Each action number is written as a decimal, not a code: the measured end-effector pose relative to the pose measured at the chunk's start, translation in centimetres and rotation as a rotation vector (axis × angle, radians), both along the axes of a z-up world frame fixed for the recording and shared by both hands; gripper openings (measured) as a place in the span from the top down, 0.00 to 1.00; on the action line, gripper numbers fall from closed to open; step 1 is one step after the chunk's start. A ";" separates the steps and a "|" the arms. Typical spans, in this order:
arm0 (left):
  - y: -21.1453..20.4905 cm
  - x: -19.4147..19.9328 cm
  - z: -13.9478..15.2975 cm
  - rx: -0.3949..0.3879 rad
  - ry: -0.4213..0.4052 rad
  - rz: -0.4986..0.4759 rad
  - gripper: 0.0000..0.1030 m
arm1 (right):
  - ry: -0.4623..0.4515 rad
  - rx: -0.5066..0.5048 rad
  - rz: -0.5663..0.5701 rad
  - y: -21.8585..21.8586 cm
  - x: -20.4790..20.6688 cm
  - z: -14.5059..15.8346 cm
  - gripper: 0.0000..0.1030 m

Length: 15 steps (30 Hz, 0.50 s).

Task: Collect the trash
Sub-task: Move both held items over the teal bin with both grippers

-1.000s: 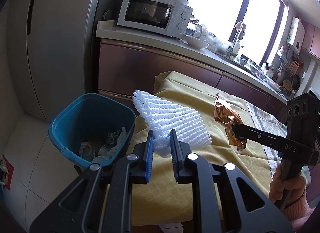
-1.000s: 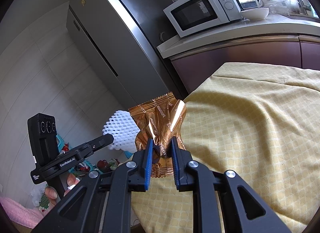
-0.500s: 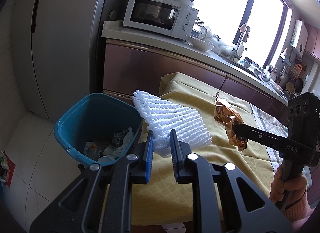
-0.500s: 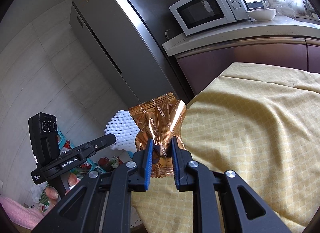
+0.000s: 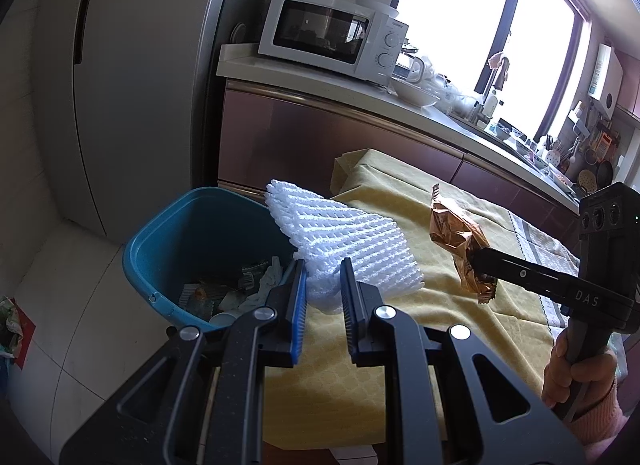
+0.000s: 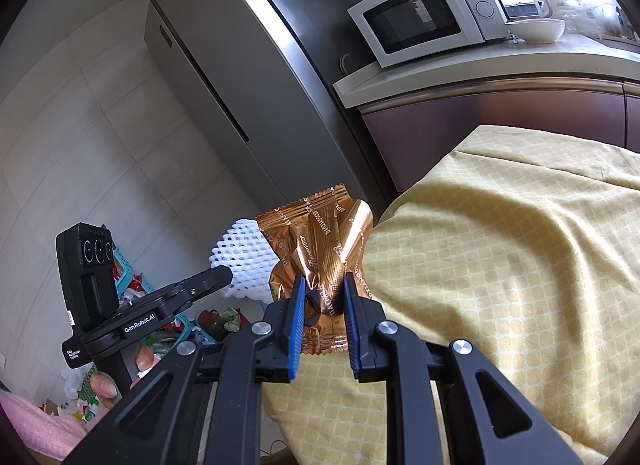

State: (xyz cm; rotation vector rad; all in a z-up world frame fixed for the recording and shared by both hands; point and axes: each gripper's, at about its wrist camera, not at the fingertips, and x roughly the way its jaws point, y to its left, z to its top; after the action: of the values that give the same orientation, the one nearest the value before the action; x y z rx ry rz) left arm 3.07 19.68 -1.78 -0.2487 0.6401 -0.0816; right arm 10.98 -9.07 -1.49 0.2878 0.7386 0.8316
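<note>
White foam net (image 5: 344, 241) sits clamped in my left tongs (image 5: 323, 281), frame centre. My right tongs (image 6: 323, 297) pinch one copper wrapper (image 6: 320, 241); one teal bin (image 5: 192, 241) lower left.

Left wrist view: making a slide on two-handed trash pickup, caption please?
Left gripper clamps white foam net beside blue bin.

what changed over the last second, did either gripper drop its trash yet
Nothing was dropped. Both grippers carried their loads toward the blue bin, which now looks closer in the left wrist view. The left gripper stays shut on the white foam net; the right gripper stays shut on the gold wrapper, above the yellow tablecloth.
</note>
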 end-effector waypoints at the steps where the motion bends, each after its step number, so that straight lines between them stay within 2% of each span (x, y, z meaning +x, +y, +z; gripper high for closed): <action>1: 0.1 0.0 0.0 -0.001 0.000 0.002 0.84 | 0.000 -0.001 0.002 0.0 0.1 0.0 0.83; 15: 1.4 -0.3 -0.2 -0.006 -0.001 0.027 0.84 | -0.004 -0.012 0.022 0.8 0.2 0.3 0.83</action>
State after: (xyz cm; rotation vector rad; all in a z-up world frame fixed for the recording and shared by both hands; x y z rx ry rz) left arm 2.76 21.09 -1.94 -0.2627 0.6353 -0.0577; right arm 11.20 -8.28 -1.18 0.2676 0.7438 0.8484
